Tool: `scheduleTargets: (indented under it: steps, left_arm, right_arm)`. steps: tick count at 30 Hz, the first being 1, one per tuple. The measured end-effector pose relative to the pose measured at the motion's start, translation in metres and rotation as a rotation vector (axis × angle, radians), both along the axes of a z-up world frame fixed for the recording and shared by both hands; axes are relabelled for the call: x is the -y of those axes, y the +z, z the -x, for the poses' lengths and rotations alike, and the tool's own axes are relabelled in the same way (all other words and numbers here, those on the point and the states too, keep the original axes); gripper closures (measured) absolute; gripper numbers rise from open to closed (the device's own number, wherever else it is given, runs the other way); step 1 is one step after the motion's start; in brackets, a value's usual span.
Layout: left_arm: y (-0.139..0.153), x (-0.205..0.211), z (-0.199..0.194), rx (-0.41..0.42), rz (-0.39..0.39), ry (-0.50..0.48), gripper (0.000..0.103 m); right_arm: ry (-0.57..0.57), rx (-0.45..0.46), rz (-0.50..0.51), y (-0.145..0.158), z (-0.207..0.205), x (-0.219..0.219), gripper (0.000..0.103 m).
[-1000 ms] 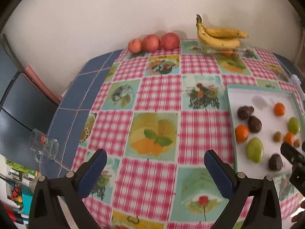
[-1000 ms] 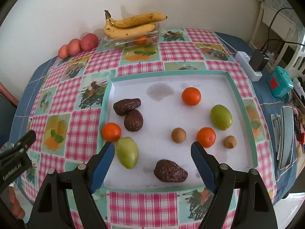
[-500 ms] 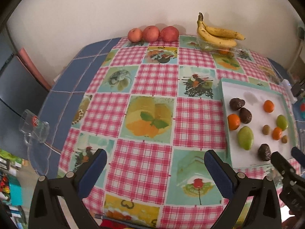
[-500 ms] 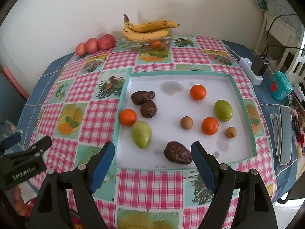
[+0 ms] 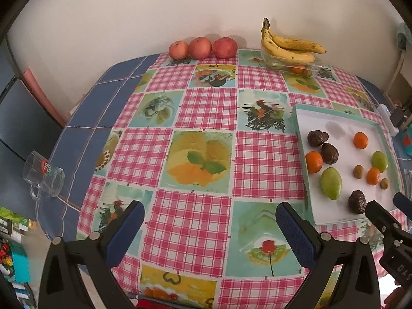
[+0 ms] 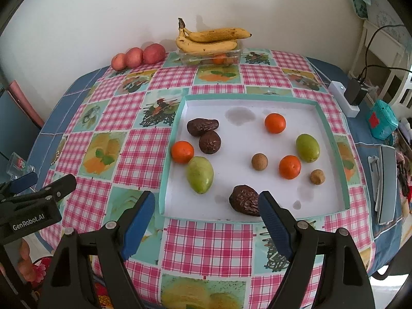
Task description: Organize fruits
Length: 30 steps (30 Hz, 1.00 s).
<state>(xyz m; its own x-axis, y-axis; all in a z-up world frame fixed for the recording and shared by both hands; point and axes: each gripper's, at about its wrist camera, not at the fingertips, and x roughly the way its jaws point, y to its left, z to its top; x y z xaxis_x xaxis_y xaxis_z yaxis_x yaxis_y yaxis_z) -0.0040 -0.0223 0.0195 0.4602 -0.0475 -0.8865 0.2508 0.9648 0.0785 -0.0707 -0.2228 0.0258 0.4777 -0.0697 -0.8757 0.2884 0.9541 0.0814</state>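
A white tray with a teal rim (image 6: 332,139) (image 5: 298,131) lies on the checked tablecloth. In it lie three oranges (image 6: 182,152), two green mangoes (image 6: 199,174), three dark brown avocados (image 6: 244,200) and two small brown fruits (image 6: 259,161). My right gripper (image 6: 207,219) is open and empty, held above the tray's near edge. My left gripper (image 5: 209,228) is open and empty over the tablecloth, left of the tray.
Three red apples (image 5: 202,47) and bananas on a clear box (image 6: 209,42) stand at the back by the wall. A glass mug (image 5: 42,177) lies at the table's left edge. A power strip with charger (image 6: 347,95), a teal box (image 6: 382,123) and a remote lie right.
Both grippers have pulled back and up from the table, so more of the tablecloth and tray is in view. The fruits have not moved.
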Motion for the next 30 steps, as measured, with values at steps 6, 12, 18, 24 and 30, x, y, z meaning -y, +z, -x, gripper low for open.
scheduleTargets:
  steps: [6, 12, 18, 24, 30]
  left_arm:
    - [0.0002, 0.0017, 0.0012, 0.006, -0.001, -0.013, 0.000]
    - [-0.0018, 0.0034, 0.0015, 0.002, -0.007, -0.020, 0.000]
    - [-0.0017, 0.0037, 0.0017, 0.001, -0.006, -0.020, 0.000]
    - [-0.0018, 0.0038, 0.0019, 0.000, -0.006, -0.019, 0.000]
    - [-0.0019, 0.0030, 0.0015, 0.000, -0.006, -0.021, 0.000]
  right_arm:
    - [0.000, -0.002, 0.003, -0.0005, 0.0002, 0.0001, 0.020]
    - [-0.011, 0.005, 0.001, 0.0001, 0.0009, 0.0021, 0.020]
    - [-0.022, 0.011, 0.003, 0.0016, 0.0012, 0.0032, 0.020]
    - [-0.031, 0.012, 0.004, 0.0017, 0.0013, 0.0041, 0.020]
    - [-0.032, 0.012, 0.005, 0.0020, 0.0011, 0.0038, 0.020]
